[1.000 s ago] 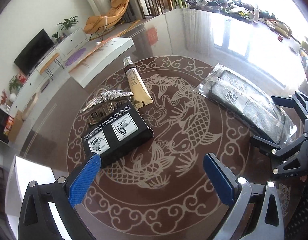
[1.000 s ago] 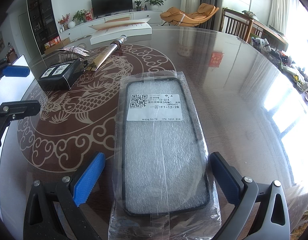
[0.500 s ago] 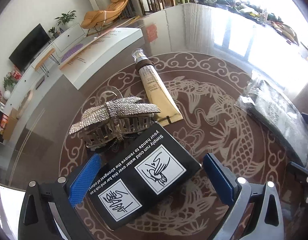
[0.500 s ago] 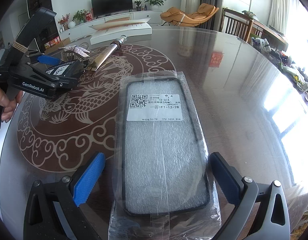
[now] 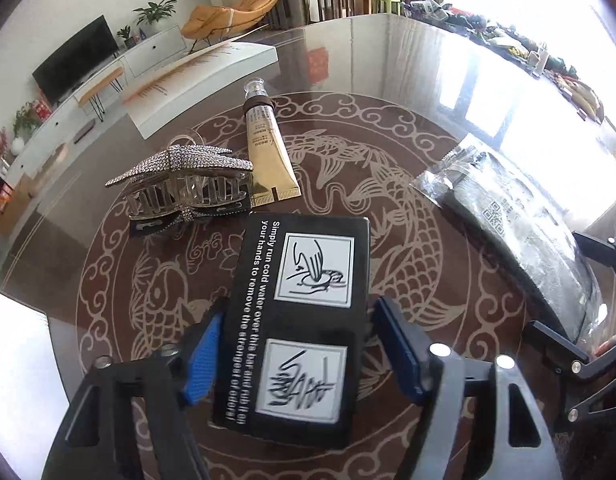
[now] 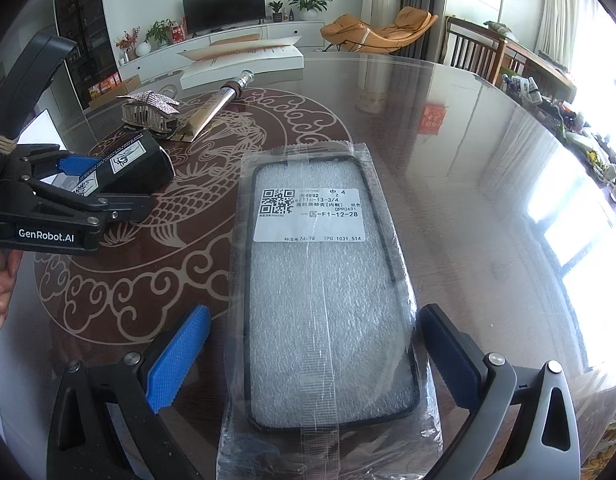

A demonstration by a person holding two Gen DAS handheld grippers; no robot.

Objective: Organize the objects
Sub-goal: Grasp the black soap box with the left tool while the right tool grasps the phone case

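Now the black rectangular box with white pictograms (image 5: 304, 320) is clamped between the blue pads of the left gripper (image 5: 304, 354), on the glass-topped round table (image 6: 467, 184); bare glass is seen rightward. Previously the jaws were wide. The bagged black phone case (image 6: 327, 300) is straddled, untouched, by the wide-open right gripper (image 6: 315, 360).

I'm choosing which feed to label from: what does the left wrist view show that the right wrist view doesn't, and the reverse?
Only the left wrist view shows the printed top of the black box, with its instruction text and two hand-washing drawings, sitting between the left claw pads.

Only the right wrist view shows the phone case bag's label head-on, the open right claw straddling that bag, and the left claw from outside with its GenRobot.AI lettering.

Both show the rhinestone hair clip, the gold tube and the packaged phone case.
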